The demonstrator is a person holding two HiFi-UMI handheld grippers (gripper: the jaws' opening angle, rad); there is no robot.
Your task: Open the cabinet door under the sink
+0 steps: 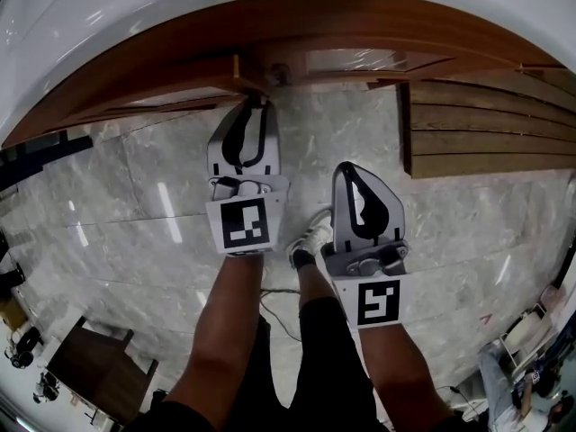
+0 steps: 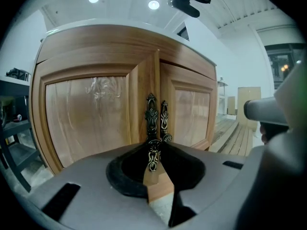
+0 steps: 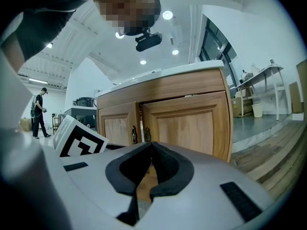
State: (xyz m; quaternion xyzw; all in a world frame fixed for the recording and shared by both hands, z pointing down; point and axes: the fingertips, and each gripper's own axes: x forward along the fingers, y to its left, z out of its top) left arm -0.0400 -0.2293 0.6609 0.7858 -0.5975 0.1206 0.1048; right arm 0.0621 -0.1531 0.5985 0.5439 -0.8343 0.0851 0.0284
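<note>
Presently: a person stands at a wooden vanity cabinet under a white countertop [image 1: 135, 7], a gripper in each hand. The left gripper [image 1: 255, 106] reaches forward to the cabinet's middle seam. Its jaws are nipped onto the lower end of the ornate handle [image 2: 151, 116] of the left cabinet door [image 2: 86, 114]. That door sits slightly ajar, its free edge standing proud of the right door [image 2: 192, 111], whose second handle [image 2: 164, 119] is just beside. The right gripper [image 1: 349, 171] is held back over the marble floor [image 1: 135, 187], short of the cabinet, jaws together with nothing in them. Wooden planks [image 1: 486, 129] lie on the floor to the right.
</note>
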